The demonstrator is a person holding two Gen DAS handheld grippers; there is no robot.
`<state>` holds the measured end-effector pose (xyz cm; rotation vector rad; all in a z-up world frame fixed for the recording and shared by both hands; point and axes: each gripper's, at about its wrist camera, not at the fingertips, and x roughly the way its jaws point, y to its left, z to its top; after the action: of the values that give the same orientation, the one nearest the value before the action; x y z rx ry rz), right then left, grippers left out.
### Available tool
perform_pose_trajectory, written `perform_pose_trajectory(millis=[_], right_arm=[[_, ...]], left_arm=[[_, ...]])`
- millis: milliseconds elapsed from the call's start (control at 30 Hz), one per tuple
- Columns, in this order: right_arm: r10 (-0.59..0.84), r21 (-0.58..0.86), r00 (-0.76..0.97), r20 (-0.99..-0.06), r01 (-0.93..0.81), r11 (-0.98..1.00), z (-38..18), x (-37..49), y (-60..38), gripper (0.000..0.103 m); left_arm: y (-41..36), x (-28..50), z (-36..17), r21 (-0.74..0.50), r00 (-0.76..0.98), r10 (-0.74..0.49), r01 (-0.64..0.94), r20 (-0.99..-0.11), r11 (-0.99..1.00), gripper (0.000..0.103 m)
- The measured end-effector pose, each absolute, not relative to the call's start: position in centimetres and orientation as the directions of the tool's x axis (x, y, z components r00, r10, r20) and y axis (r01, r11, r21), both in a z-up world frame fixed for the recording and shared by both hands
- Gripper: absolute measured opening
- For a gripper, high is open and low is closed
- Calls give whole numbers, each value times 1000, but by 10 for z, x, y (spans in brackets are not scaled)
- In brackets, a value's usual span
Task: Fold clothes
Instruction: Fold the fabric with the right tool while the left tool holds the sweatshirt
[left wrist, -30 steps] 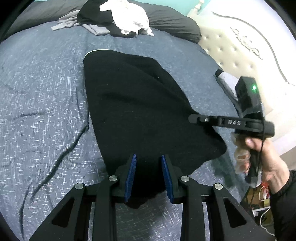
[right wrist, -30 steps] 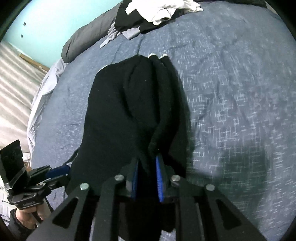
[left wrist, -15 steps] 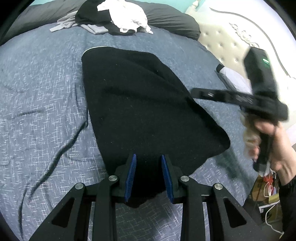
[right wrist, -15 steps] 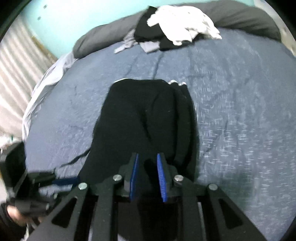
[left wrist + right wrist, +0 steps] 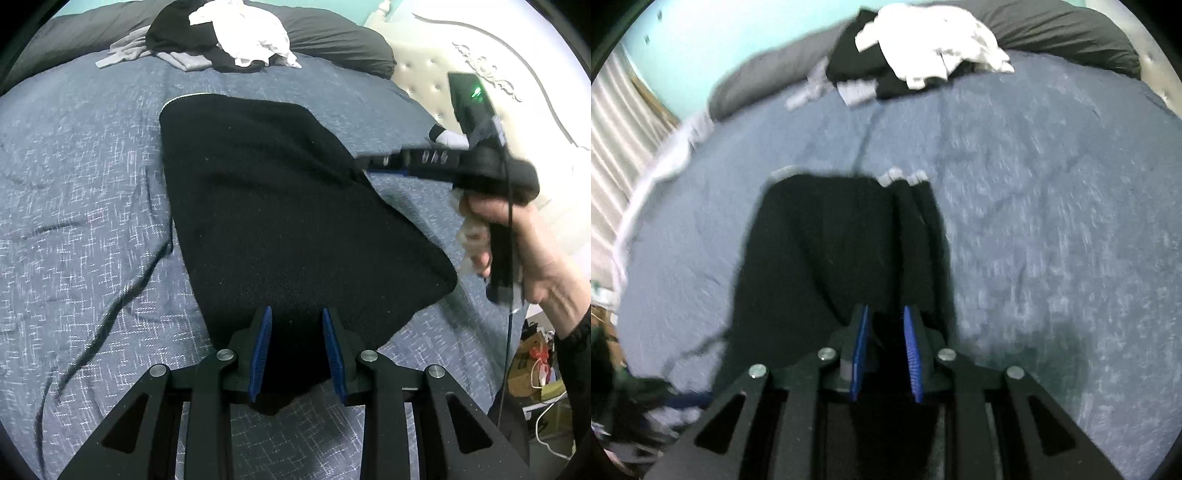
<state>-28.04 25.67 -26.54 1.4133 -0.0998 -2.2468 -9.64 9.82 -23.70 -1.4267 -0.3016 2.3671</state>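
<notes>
On the blue-grey bedspread (image 5: 85,206), a black garment (image 5: 280,221) lies spread flat, its far hem toward the pile of unfolded clothes (image 5: 229,40) and its near end gathered at the two tools.

Left gripper (image 5: 297,354): blue pads (image 5: 260,354) partly apart, a bunch of the garment's near edge filling the gap between them; fabric is pinched, a tuft hangs out below the jaws.

Right gripper (image 5: 886,354): pads (image 5: 911,360) close together with black cloth between them; it grips the garment's right-hand edge, which rises in folds from the bedspread to the jaws. Right-wrist view blurred.

In the left-wrist view the right gripper (image 5: 373,166) meets that edge from the headboard (image 5: 491,85) side; a bare hand (image 5: 517,236) grips its handle.

Dark pillows (image 5: 332,37) lie behind the pile.
</notes>
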Motion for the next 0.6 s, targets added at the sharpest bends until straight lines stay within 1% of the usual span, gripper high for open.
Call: perform_pose_trajectory(millis=[100, 133, 200, 233, 300, 433, 533, 600], right_arm=[[-480, 342, -344, -807, 390, -855, -259, -286, 250, 19], [-476, 328, -336, -813, 411, -850, -261, -285, 245, 19], [-423, 258, -321, -847, 447, -856, -269, -288, 230, 19], [-404, 245, -318, -858, 437, -865, -274, -292, 230, 19], [-366, 219, -316, -876, 416, -883, -283, -298, 231, 15], [-293, 170, -392, -872, 318, -933, -277, -306, 250, 13], [-365, 259, -403, -839, 294, -920, -265, -302, 267, 13], [-426, 313, -390, -817, 320, -894, -259, -297, 270, 13]], left_arm=[[97, -97, -238, -364, -427, 411, -191, -805, -912, 31], [97, -97, -238, -364, -428, 411, -191, -805, -911, 31], [97, -97, -238, -364, -429, 411, -190, -804, -912, 31], [98, -97, -238, -364, -430, 411, -190, -804, -912, 31], [98, -96, -239, -365, -431, 411, -189, -803, -911, 31], [98, -95, -238, -363, -431, 409, -190, -804, -912, 31], [98, -95, -238, -363, -430, 410, -190, -805, -912, 31], [97, -96, -239, -366, -430, 412, -188, -804, -911, 31]])
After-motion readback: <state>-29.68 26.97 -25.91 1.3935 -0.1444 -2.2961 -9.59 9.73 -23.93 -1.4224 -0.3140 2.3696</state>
